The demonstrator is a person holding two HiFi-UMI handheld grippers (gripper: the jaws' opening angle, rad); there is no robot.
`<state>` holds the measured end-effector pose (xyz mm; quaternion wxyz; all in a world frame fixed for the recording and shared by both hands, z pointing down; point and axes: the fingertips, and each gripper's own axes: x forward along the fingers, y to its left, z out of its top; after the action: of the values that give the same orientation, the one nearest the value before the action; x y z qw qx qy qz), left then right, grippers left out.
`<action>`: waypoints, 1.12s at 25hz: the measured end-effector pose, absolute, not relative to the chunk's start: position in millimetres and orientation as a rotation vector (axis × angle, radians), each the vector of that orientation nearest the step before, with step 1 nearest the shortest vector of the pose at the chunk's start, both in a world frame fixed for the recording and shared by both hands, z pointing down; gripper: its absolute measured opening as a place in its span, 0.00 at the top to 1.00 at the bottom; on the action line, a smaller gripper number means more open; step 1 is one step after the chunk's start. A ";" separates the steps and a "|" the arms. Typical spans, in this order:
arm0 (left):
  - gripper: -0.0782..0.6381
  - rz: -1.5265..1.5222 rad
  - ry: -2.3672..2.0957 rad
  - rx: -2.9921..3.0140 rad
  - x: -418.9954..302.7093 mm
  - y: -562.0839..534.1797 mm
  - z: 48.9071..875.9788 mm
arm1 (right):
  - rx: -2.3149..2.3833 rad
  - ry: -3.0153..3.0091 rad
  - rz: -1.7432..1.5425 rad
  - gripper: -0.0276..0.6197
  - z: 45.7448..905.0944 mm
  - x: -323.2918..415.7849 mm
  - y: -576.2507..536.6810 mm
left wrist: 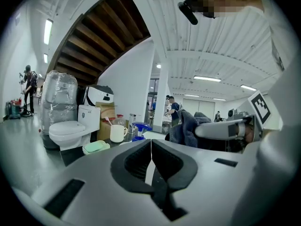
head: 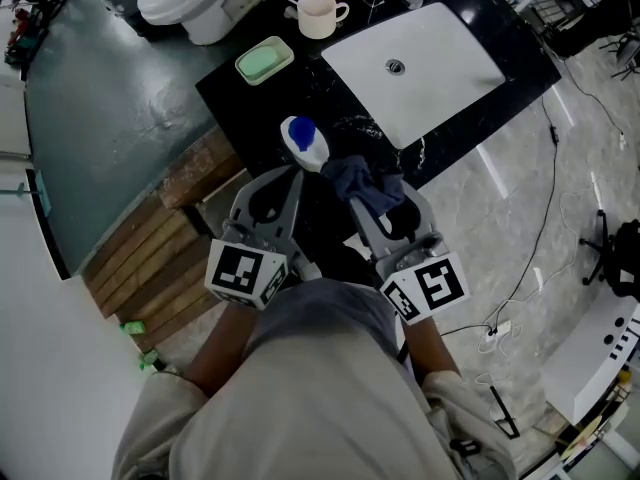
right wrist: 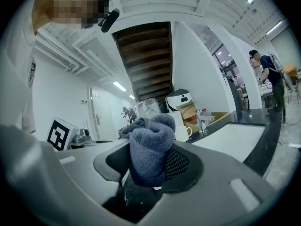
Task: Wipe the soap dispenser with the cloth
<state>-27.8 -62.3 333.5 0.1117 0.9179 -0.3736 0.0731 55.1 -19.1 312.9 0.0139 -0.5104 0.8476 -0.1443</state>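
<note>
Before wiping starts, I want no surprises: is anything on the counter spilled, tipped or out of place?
Nothing stands out. The soap dispenser stands upright near the counter's front edge; the mug and green soap dish sit farther back. No clear spill shows.

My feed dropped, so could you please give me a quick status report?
Left gripper shut, empty. Right gripper shut on cloth. Soap dispenser upright on counter, just ahead. Nothing between.

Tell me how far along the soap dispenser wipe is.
Done: the cloth is picked up, clamped in the right gripper. In hand: it's held beside the soap dispenser; the left gripper is shut and empty. Left: the wiping itself; contact isn't clear.
</note>
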 end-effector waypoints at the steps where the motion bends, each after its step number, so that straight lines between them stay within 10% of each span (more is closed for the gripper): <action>1: 0.88 0.224 -1.113 2.694 -26.6 -64.7 334.3 | -1.577 2.642 -0.446 0.70 311.9 57.3 -21.1; 28: 0.65 0.386 -1.321 2.670 -11.2 -94.3 344.5 | -1.371 2.619 -0.326 0.70 286.0 93.0 -23.8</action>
<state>-11.2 -94.3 344.5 0.0688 0.8868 -0.4386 0.1283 93.0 -23.8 286.0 0.0835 -0.4593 0.8776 -0.1094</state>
